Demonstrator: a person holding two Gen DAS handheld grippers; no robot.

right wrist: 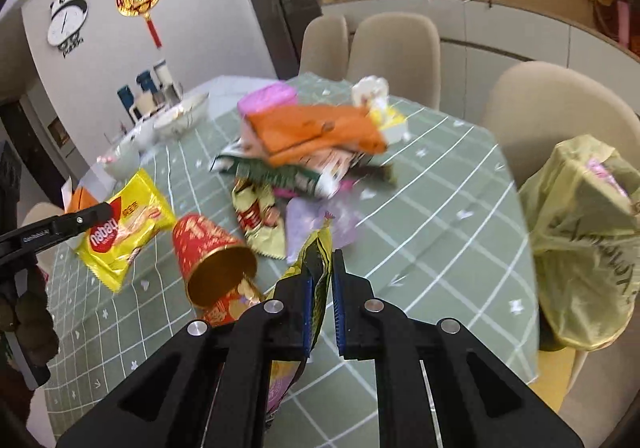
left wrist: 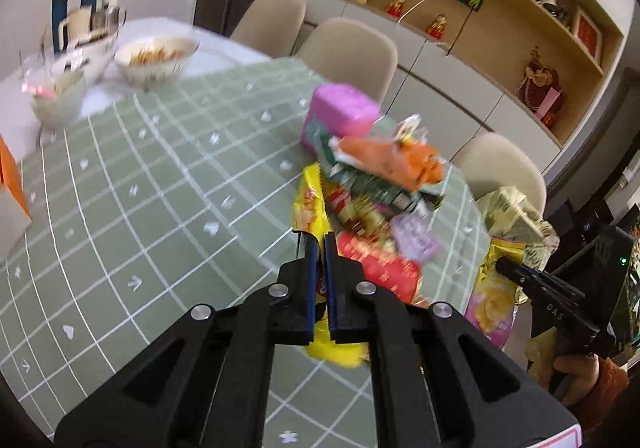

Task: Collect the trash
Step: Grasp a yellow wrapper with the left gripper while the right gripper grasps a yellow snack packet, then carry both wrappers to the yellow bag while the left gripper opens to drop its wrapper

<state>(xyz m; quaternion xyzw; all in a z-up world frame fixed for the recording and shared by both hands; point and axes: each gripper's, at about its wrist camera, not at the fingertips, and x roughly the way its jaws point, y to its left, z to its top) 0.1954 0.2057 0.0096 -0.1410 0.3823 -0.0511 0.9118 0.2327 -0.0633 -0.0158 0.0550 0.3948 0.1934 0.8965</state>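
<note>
My left gripper (left wrist: 319, 238) is shut on a yellow snack wrapper (left wrist: 306, 203) and holds it above the green checked tablecloth (left wrist: 140, 187). From the right wrist view, that wrapper (right wrist: 124, 232) hangs at the left from the left gripper (right wrist: 100, 212). My right gripper (right wrist: 326, 256) is shut on a yellow and pink chip bag (right wrist: 318, 248), which also shows in the left wrist view (left wrist: 494, 296). Beyond both lies a trash pile: a pink box (left wrist: 340, 107), an orange bag (left wrist: 392, 159), a green wrapper (right wrist: 276, 175) and a red paper cup (right wrist: 208, 248) on its side.
A yellow-green trash bag (right wrist: 584, 240) hangs open at the table's right edge, over a chair. Bowls (left wrist: 154, 57) and cups stand at the far left end. Beige chairs (left wrist: 352, 51) line the far side, with shelves behind.
</note>
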